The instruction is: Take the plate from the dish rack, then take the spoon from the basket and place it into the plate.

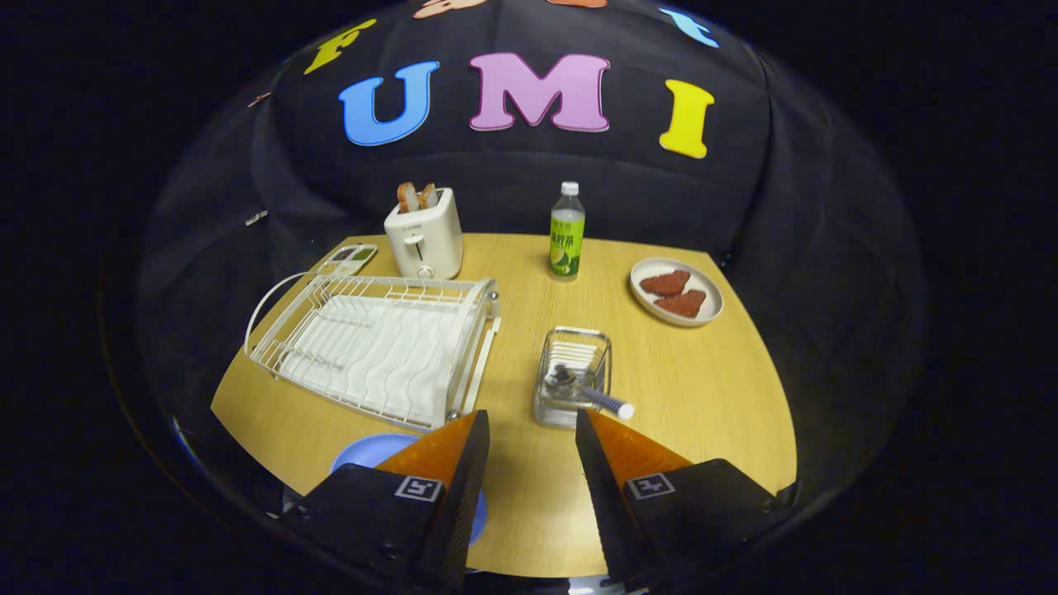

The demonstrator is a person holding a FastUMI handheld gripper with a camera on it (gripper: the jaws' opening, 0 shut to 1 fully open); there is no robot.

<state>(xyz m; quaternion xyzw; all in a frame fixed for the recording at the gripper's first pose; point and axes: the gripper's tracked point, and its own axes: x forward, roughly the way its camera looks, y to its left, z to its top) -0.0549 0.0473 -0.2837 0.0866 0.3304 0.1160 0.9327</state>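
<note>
Gripper view: gripper (531, 423) fingers spread wide, holding nothing, above wooden table (702, 388). Blue plate (364, 452) on table, partly hidden under left finger. Wire basket (572, 376) just ahead — spoon (587, 392) inside, handle poking out. Dish rack (376, 347) beside plate, apparently bare. Beyond: toaster (424, 232), bottle (567, 232), dish of reddish food (676, 291).

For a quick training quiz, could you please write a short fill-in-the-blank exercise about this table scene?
1. The spoon lies in the wire ____, just ahead of the gripper, whose jaws stand open.
2. The dish rack holds ____ dishes.
3. The blue plate sits on the table beside the ____ finger.
4. Two bread slices stand in the ____.

Missing words: basket; no; left; toaster
</note>
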